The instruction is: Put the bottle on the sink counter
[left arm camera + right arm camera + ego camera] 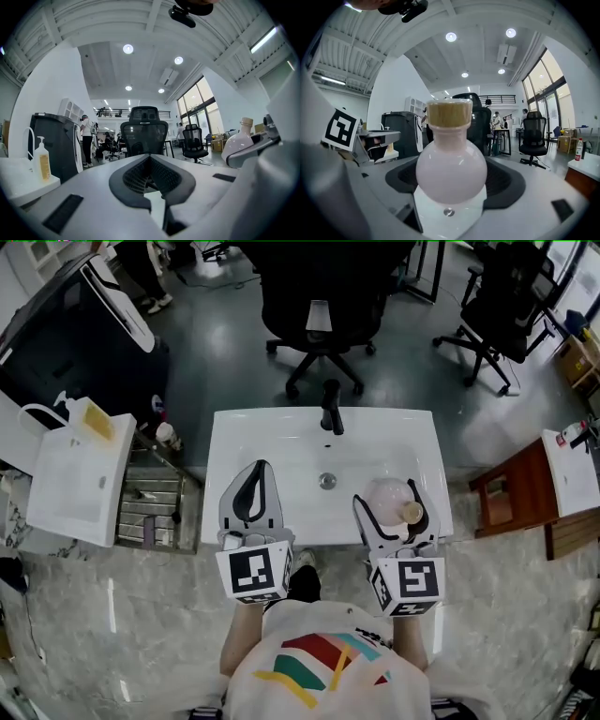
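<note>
1. Head view: a white sink [309, 507] is set in a white desk [228, 437], with a black faucet [331, 407] at the back edge and a drain [327, 481] in the middle of the basin.
2. Left tool [257, 468] is over the left part of the basin. Left gripper view: its jaws meet at the tips and there is nothing between them [150, 158].
3. Right tool [389, 495] is over the right part of the basin. Its jaws curve round a bottle [384, 493], one on each side.
4. Right gripper view: the bottle [451, 171] fills the space between the dark pads, so the right tool [452, 182] is clamped on it. The body is round and pale pink-white. The cap [450, 114] is tan and sits at the top, so the bottle is upright.
5. Bottle position: held in the right tool above the basin, not resting on the desk. The drain [449, 212] shows just below it in the right gripper view.
6. Surroundings, head view: a black office chair [323, 296] stands beyond the faucet, and a second white sink unit [75, 479] is off to the left.
</note>
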The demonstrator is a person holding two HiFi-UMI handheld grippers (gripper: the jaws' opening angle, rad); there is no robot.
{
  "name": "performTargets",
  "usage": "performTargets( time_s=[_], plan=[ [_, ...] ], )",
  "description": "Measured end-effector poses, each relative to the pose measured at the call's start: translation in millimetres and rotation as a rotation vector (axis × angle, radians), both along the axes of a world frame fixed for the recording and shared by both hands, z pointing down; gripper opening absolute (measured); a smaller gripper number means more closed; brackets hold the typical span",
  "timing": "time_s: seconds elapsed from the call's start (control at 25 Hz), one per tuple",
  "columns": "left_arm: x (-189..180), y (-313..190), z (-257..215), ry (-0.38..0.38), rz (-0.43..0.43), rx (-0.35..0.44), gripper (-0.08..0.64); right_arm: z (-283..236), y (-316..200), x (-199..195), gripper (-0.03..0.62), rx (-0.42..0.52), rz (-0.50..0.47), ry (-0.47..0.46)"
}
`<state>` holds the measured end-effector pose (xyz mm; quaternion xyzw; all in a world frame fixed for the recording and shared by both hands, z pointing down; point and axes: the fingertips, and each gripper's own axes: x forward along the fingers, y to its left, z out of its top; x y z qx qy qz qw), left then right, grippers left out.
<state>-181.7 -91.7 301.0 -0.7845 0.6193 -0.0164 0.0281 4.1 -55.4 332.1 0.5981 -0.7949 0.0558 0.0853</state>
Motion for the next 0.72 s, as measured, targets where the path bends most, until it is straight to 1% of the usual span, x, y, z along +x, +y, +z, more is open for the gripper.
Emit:
performTargets(
  time_s=[0.12, 0.2, 0.28, 0.36, 0.48, 0.6, 0.72],
  plan=[
    [-15, -39, -11, -0.001, 0.005, 0.010, 0.018, -10, -37, -12, 0.393, 0.011, 0.007, 0.001],
    [-20, -62, -16, -0.007, 0.016, 0.017, 0.018, -16, -58, -16, 0.393, 0.020, 0.020, 0.002],
    [-23, -79, -22, 0.005, 0.026, 0.033, 0.017, -20, -75, -18, 0.393, 0.029, 0.030, 0.009],
    [-27, -90, -25, 0.021, 0.025, 0.036, 0.018, -20, -88, -19, 0.393, 0.026, 0.038, 0.015],
    [-29, -104, -18, 0.033, 0.028, 0.013, 0.018, -19, -100, -19, 0.393, 0.012, 0.047, 0.021],
    [-21, -111, -11, 0.017, 0.041, -0.013, 0.018, -20, -107, -18, 0.393, 0.011, 0.038, 0.035],
    [-11, -115, -11, 0.023, 0.041, -0.011, 0.018, -21, -115, -18, 0.393, 0.019, 0.016, 0.039]
  ],
)
